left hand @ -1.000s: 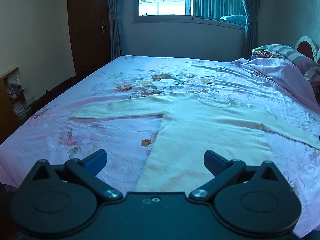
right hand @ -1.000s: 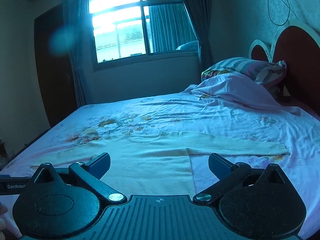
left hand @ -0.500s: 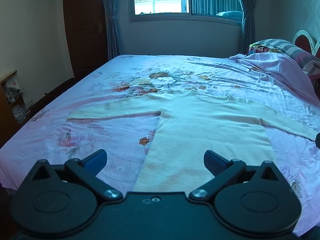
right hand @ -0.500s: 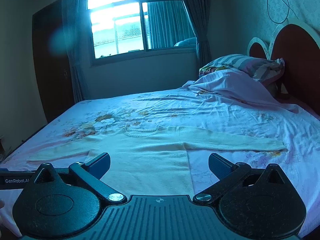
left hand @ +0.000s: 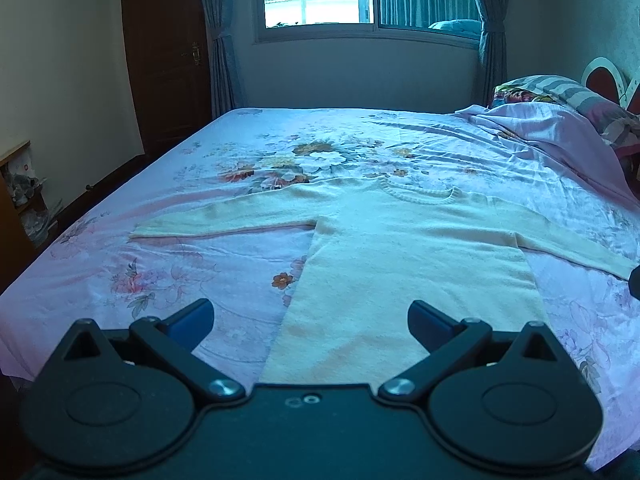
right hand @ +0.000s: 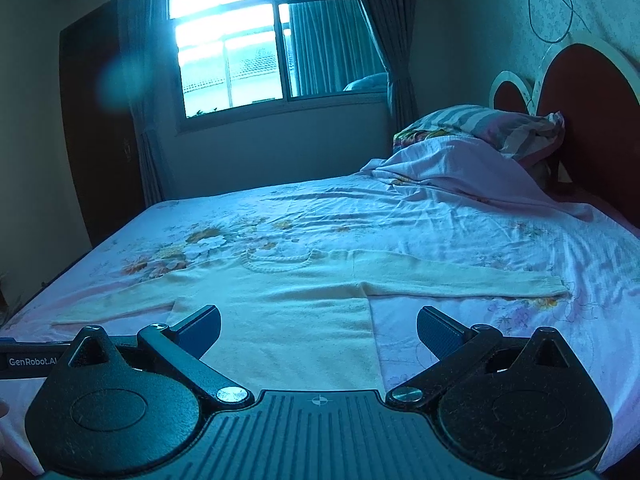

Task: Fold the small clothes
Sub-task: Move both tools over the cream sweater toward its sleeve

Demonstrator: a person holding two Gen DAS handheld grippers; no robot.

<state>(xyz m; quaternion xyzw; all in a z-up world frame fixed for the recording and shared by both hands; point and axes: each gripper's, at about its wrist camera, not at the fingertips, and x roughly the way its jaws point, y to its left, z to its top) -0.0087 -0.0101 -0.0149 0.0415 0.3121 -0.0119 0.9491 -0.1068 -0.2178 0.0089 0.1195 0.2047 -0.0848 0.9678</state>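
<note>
Hovering both grippers over a cream sweater [left hand: 404, 252] spread flat on the bed [left hand: 168, 264].

I see my left gripper [left hand: 310, 314] with its fingers spread wide apart and nothing between them, poised above the sweater's near hem; my right gripper [right hand: 318, 326] is just as wide, also empty, over the hem's right side. The sweater lies face up on the floral sheet, both sleeves stretched straight out to the sides, collar towards the window [right hand: 256, 48]. A rumpled pink blanket [right hand: 472, 172] and striped pillow [right hand: 480, 120] sit well apart from it, by the headboard [right hand: 592, 120].
</note>
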